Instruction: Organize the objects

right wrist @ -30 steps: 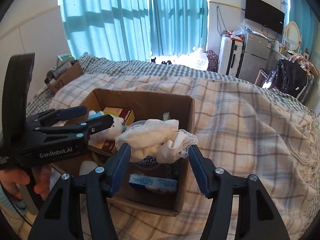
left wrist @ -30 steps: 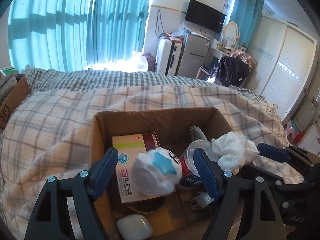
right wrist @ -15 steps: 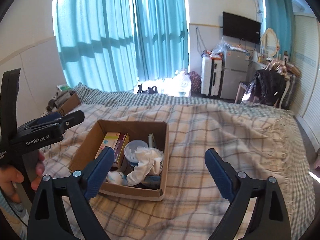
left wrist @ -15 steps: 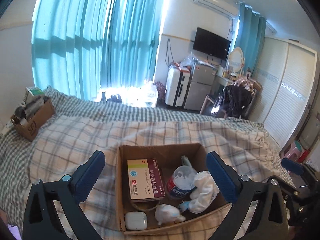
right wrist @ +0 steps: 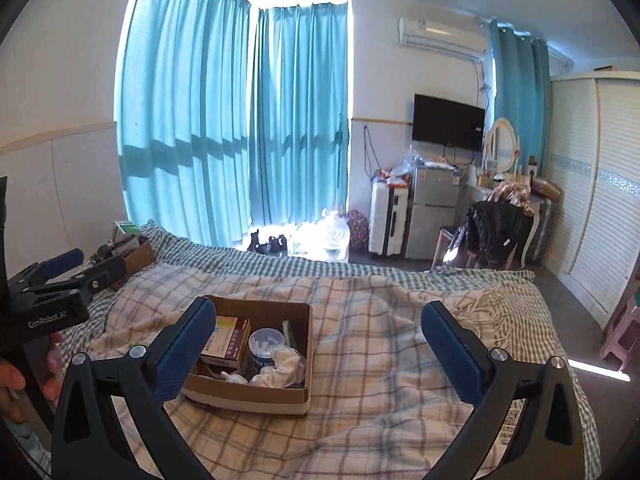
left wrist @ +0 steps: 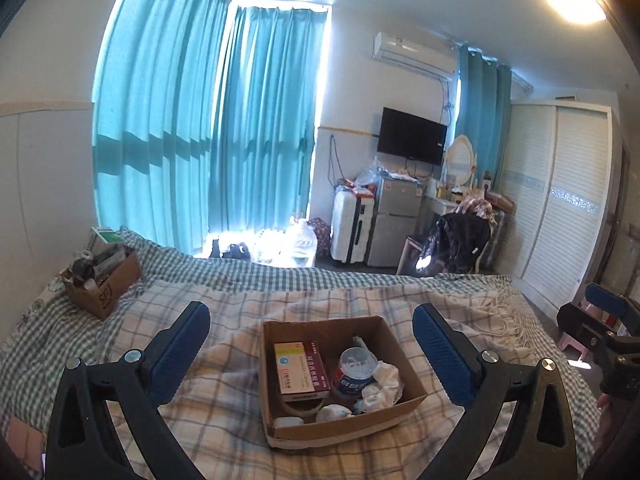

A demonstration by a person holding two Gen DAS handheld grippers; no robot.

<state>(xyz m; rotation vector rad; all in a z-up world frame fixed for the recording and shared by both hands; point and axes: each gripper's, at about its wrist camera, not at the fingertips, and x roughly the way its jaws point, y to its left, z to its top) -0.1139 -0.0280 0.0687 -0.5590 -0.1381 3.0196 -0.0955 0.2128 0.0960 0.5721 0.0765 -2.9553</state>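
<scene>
A bed under a beige plaid blanket [left wrist: 224, 412] fills both of my views, and on it sits an open brown cardboard box [left wrist: 340, 420], with both my grippers well above it. My left gripper [left wrist: 310, 354] has its blue-padded jaws spread wide and empty, framing the box; my right gripper [right wrist: 318, 346] is equally agape, holding nothing, the box toward its left finger. Inside the box lie a cream-and-maroon medicine carton [left wrist: 300, 368], a round white-lidded tub [left wrist: 356, 372] and a crumpled white cloth [left wrist: 382, 386]. Only the left view shows a small white case [left wrist: 289, 422] at the near wall. Only the right view shows my left hand [right wrist: 12, 384].
</scene>
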